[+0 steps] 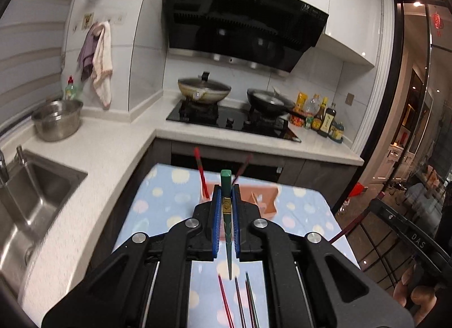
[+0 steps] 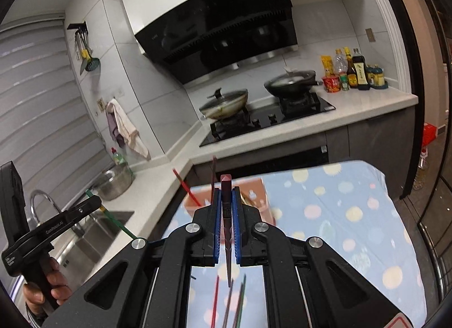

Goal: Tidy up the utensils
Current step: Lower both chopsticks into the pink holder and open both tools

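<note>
Left gripper (image 1: 226, 215): black two-finger tool with blue pads, jaws pressed together, pinching a dark green chopstick (image 1: 226, 209). The stick's square butt points to 12 o'clock beyond the fingertips; its thin tip runs back toward 6 o'clock between the linkage arms.
Right gripper (image 2: 226, 212): same build, jaws pressed together on a dark maroon chopstick (image 2: 226, 203), butt toward 12 o'clock, tip toward 6.
Cross-view: in the right wrist view the left gripper sits at 9 o'clock, held by a hand (image 2: 48, 285), green stick slanting out of it.
Loose chopsticks (image 1: 240, 302): thin red, dark and green sticks lie on the cloth at 6 o'clock under the left gripper; blurred, count unclear.
Holder: terracotta-coloured rectangular box (image 1: 262, 200) just beyond the fingertips at 12 o'clock, partly hidden; a red chopstick (image 1: 201, 171) and a dark one stand tilted in it.
Support: table under a pale blue cloth with pastel dots (image 1: 166, 200).
Surroundings: white L-shaped counter (image 1: 113, 144), steel sink (image 1: 31, 195) at 9 o'clock, steel bowl (image 1: 58, 118) at 10, black hob with two pans (image 1: 234, 118) at 12, sauce bottles (image 1: 325, 118) at 2.
</note>
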A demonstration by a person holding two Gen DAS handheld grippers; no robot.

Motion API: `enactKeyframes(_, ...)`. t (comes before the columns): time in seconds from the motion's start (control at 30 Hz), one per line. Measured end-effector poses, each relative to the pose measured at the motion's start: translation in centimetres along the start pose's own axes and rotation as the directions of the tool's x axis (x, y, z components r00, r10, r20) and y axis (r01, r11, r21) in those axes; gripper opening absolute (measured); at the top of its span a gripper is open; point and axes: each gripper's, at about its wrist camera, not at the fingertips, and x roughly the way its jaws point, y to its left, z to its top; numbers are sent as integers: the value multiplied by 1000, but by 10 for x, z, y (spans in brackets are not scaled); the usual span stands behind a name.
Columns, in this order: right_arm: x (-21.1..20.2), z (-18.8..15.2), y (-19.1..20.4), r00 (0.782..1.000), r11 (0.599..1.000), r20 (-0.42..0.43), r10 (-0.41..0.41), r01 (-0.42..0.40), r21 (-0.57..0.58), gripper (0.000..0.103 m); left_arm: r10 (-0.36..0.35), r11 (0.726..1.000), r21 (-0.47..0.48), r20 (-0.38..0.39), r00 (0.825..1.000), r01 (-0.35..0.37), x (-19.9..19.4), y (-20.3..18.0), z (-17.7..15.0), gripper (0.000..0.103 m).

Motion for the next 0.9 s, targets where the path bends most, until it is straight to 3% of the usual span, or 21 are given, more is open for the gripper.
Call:
enactKeyframes(0.23,46,58,13,997,1000,74,22,-21,-12,7,17,999,37,107,994,-21,30,-8,63,7)
enactKeyframes(0.4,76,77,17,994,1000,108,21,-19,-18,7,13,1000,24,130,991,-16,57,-4,86,7)
enactKeyframes(0.53,104,81,17,996,1000,88,4,-2,-26,7,18,1000,23,111,994,-20,86,-1,86,7)
enactKeyframes(0.9,161,46,1,997,998,-61,-50,48,-31,7,42,999,10,-11,999,-42,141,11,50,7)
